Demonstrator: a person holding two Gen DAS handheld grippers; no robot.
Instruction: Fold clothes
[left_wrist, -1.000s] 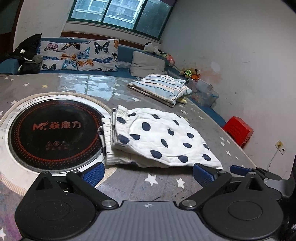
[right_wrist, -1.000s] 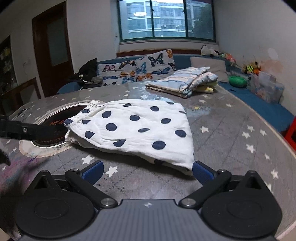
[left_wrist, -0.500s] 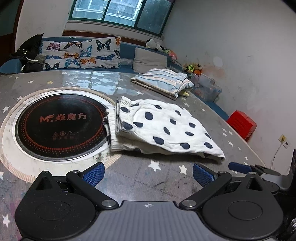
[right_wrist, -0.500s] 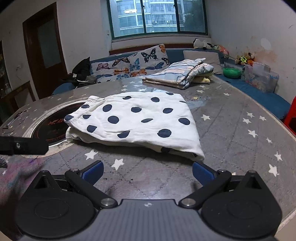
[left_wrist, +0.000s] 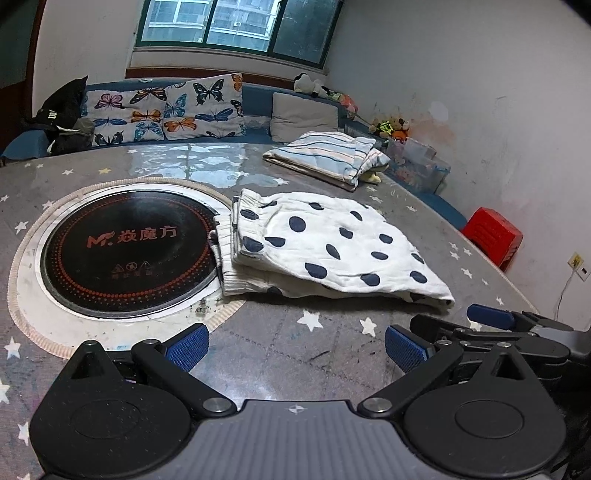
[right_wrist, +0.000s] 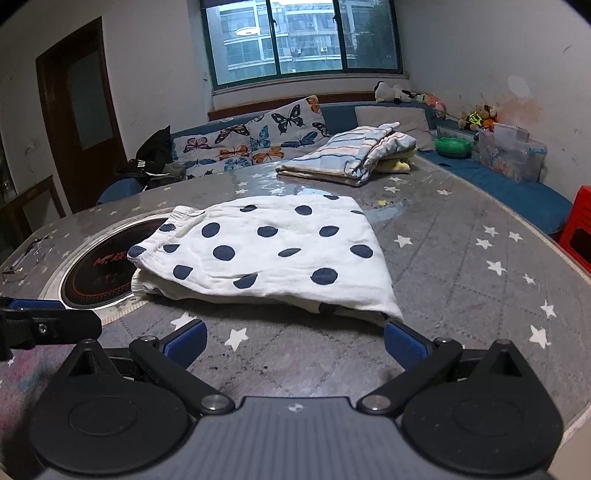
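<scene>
Looks like this one's basically done: the polka-dot garment (left_wrist: 332, 247) is folded into a flat bundle on the table (left_wrist: 295, 350), lying just ahead of both tongs with its waistband end overlapping the rim of the round cooktop (left_wrist: 125, 251) off to the left. Farther out in front sits a striped folded pile (right_wrist: 351, 155), so I'd guess what's left is maybe one more fold or moving this piece over to that pile. The left gripper (left_wrist: 295, 339) has its blue pads spread wide with nothing between them, low and level over the table, short of the cloth. The right gripper (right_wrist: 293, 341) is the same deal, wide open and empty, its right pad just beside the garment's near corner, not clamping it.
</scene>
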